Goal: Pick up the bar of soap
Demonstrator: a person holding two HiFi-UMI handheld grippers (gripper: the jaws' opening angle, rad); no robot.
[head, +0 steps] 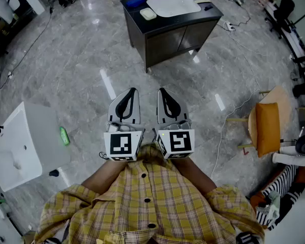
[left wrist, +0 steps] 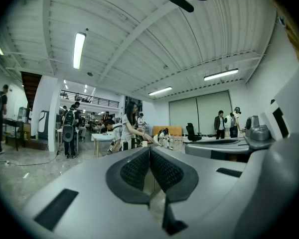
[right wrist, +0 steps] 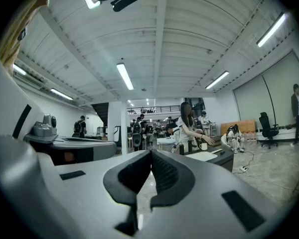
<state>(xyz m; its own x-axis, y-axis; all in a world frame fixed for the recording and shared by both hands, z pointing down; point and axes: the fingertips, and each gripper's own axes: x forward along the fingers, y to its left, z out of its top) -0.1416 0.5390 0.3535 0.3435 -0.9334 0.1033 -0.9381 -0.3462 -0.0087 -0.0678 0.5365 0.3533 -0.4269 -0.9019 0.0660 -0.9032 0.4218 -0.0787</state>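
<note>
In the head view, a pale bar of soap [head: 148, 13] lies on the left part of a black cabinet [head: 168, 34], far ahead of me, beside a white basin [head: 173, 5]. Both grippers are held close to my chest, side by side, pointing toward the cabinet and far short of it. My left gripper [head: 133, 91] is shut with nothing between its fingers, its dark pads [left wrist: 137, 169] pressed together. My right gripper [head: 162, 91] is shut and empty too, and its pads [right wrist: 165, 172] meet. The soap cannot be made out in either gripper view.
A white sink unit [head: 20, 146] with a green object [head: 64, 135] on it stands at my left. An orange-cushioned chair [head: 267, 126] and a trailing cable [head: 229, 116] are at the right. Grey marble floor [head: 81, 70] lies between me and the cabinet. People stand in the background [left wrist: 127, 126].
</note>
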